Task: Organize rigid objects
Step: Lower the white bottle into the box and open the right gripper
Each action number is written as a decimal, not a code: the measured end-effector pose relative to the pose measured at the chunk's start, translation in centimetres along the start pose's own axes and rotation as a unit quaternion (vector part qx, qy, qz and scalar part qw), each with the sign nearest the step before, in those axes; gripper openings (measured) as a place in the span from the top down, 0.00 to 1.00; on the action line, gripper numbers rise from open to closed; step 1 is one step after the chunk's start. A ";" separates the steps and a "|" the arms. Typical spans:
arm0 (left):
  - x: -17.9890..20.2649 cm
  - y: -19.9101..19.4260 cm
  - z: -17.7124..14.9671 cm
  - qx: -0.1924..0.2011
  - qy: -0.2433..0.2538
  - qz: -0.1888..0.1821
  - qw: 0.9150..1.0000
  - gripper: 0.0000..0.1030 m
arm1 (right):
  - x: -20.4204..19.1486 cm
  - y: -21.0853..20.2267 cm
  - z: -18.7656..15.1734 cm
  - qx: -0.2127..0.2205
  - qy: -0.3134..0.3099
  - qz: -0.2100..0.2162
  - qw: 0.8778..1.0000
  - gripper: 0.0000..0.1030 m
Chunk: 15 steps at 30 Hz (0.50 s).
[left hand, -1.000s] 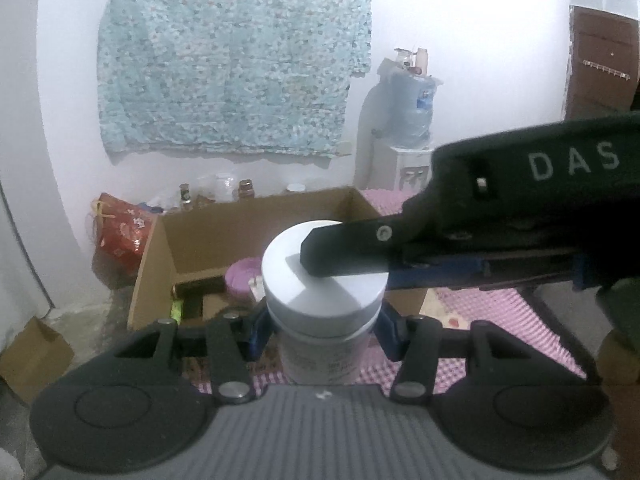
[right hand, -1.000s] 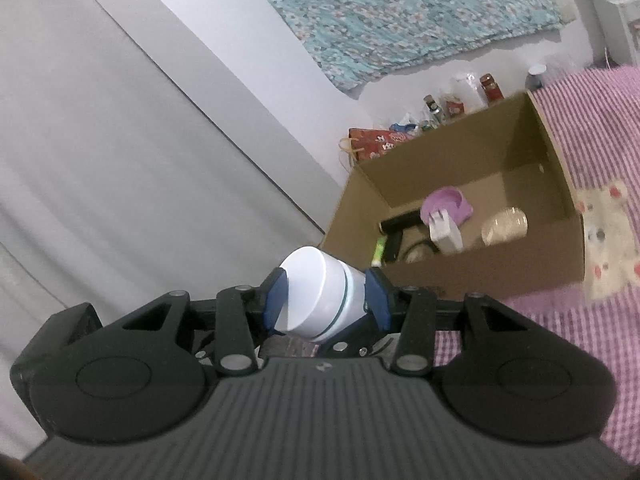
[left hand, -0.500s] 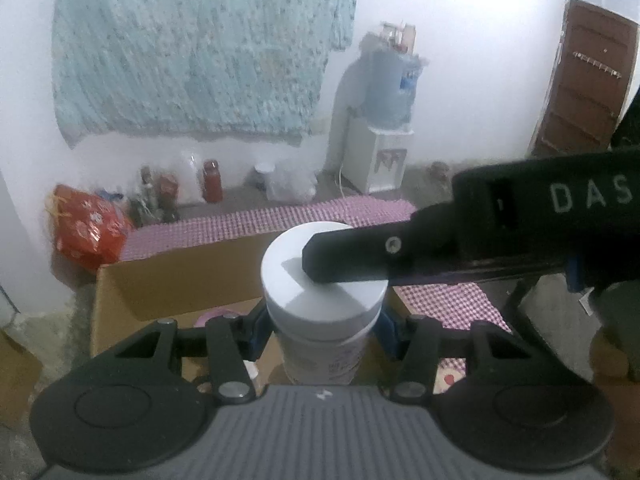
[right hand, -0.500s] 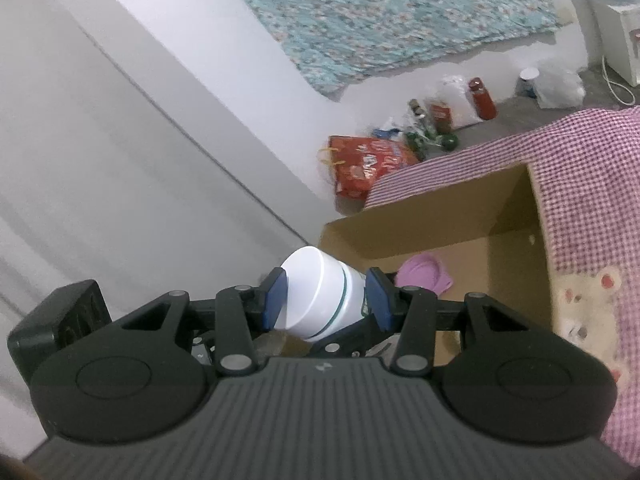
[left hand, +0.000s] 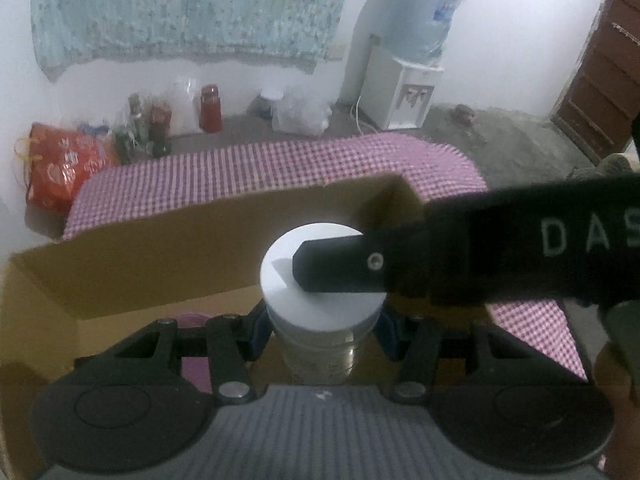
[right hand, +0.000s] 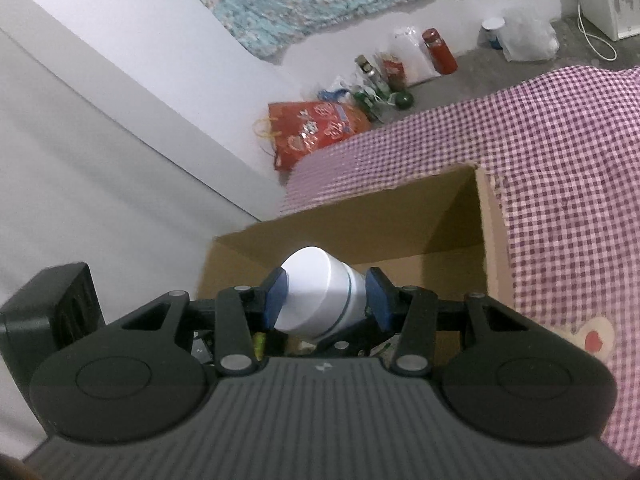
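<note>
Left gripper [left hand: 322,334] clenched on the body of a white-lidded cylindrical plastic jar [left hand: 320,280]; right gripper [right hand: 325,300] clenched on its lid. Both grips unchanged vs. 1 s ago. Jar now hangs over the open brown cardboard box [right hand: 494,240], whose contents have dropped almost out of view. Behind: purple-checked cloth [left hand: 280,168], more exposed than before; red gift bag [left hand: 64,168], now w/ more floor visible.

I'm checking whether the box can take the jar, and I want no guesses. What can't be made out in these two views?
- Box floor: left wrist view, hidden by the left gripper and jar; right wrist view, by the right gripper.
- Jar label: left view, blurred and half covered.
- Jar base: right view, cut off behind the gripper body.
- Bottles by the wall: too small to read.
</note>
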<state>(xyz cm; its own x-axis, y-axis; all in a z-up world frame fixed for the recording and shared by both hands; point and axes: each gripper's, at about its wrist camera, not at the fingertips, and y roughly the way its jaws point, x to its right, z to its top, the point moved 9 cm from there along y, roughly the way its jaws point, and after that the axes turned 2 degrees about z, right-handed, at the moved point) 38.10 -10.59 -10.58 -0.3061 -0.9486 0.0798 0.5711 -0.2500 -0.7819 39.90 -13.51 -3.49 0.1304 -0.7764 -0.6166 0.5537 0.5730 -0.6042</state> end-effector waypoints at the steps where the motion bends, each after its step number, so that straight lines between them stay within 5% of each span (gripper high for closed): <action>1: -0.1 0.5 -0.1 -0.003 -0.002 -0.001 1.000 0.48 | 0.3 0.5 0.0 -0.002 -0.003 -0.004 1.000 0.57; 8: -0.2 1.8 -0.1 -0.006 0.004 -0.003 1.000 0.46 | 0.8 2.1 0.0 -0.004 -0.033 -0.017 0.999 0.58; 12: 0.4 1.5 0.0 0.000 0.009 0.000 1.000 0.27 | 0.9 1.8 0.1 0.006 -0.044 -0.031 0.999 0.57; 15: 1.0 0.9 -0.1 0.007 0.015 -0.002 1.000 0.25 | 0.9 1.1 0.1 0.014 -0.039 -0.029 0.999 0.57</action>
<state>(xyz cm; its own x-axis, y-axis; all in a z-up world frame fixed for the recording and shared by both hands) 38.20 -11.77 -11.24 -0.3307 -0.9415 0.0641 0.5799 -0.2563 -0.7733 40.75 -13.60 -4.65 0.1609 -0.8264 -0.5396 0.5855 0.5201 -0.6218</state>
